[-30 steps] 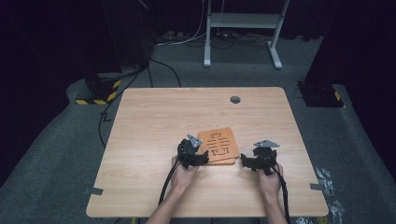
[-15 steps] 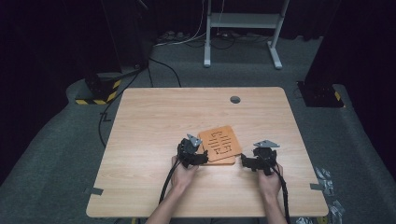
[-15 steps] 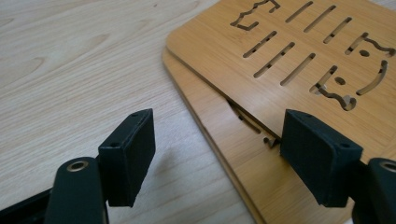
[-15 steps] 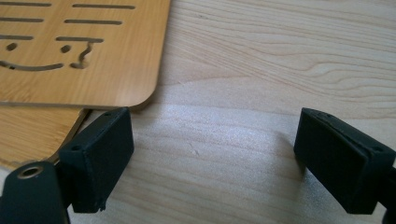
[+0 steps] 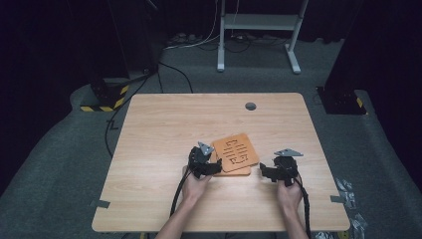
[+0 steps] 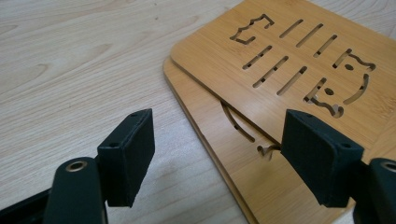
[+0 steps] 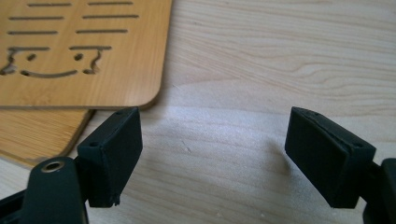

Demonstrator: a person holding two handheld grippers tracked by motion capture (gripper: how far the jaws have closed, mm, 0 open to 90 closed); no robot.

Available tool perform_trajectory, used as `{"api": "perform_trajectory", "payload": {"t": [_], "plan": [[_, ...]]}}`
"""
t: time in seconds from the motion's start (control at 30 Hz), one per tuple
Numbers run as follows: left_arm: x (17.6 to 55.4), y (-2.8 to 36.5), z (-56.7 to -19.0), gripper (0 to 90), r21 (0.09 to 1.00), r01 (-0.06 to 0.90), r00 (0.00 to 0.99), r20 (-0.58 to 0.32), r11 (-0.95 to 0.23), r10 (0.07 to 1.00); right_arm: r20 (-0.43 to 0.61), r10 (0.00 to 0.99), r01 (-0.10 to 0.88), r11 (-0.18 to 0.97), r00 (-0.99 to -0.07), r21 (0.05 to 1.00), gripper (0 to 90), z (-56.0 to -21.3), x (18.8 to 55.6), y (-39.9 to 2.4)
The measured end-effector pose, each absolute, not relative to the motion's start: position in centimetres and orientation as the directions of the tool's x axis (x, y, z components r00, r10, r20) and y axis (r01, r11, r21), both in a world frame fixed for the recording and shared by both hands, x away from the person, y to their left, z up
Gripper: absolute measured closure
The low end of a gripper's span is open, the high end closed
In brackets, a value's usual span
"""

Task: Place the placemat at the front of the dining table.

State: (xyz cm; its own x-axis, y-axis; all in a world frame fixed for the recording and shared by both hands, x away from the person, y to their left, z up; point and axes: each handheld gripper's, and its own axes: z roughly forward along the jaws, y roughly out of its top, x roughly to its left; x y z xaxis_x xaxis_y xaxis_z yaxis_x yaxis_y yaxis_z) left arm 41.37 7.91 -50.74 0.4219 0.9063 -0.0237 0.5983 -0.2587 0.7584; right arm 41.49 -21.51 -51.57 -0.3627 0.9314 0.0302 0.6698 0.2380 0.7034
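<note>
As both grippers are held wide and empty, nothing is gripped. The upper board (image 5: pixel 236 151) appears stiff, thin and light; its overhanging edge is best taken.

High view: we are seeing the wooden table (image 5: pixel 164 129) evenly lit from above while the floor and the room beyond its far edge are falling into near-black; the frame is looking soft and slightly grainy. Left gripper view: we are noting a pale sheen lying across the upper bamboo board (image 6: pixel 299 60), and the near black pads (image 6: pixel 128 156) are blurring. Right gripper view: we are observing a broad, soft shadow spreading over the tabletop between the jaws.
</note>
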Motion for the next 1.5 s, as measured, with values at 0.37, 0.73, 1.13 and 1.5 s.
{"api": "perform_trajectory", "payload": {"t": [0.37,0.73,1.13,1.5], "plan": [[40.9,9.8,-50.2,26.0,0.765,0.607,0.395,-0.058,-0.213,0.917,0.033,0.913,0.649,0.263,-0.406,0.714,19.1,-50.7,42.5,-20.8],[40.9,10.6,-50.1,26.0,0.772,0.607,0.380,-0.075,-0.187,0.922,0.053,0.922,0.685,0.245,-0.383,0.687,18.7,-51.0,44.3,-20.3],[40.9,10.2,-50.2,26.0,0.770,0.607,0.387,-0.072,-0.195,0.919,0.030,0.932,0.686,0.244,-0.361,0.686,9.8,-51.6,44.9,-20.4],[40.9,10.0,-49.8,26.0,0.788,0.588,0.395,-0.082,-0.183,0.915,0.056,0.930,0.678,0.223,-0.363,0.700,9.2,-52.2,44.9,-20.8]]}}
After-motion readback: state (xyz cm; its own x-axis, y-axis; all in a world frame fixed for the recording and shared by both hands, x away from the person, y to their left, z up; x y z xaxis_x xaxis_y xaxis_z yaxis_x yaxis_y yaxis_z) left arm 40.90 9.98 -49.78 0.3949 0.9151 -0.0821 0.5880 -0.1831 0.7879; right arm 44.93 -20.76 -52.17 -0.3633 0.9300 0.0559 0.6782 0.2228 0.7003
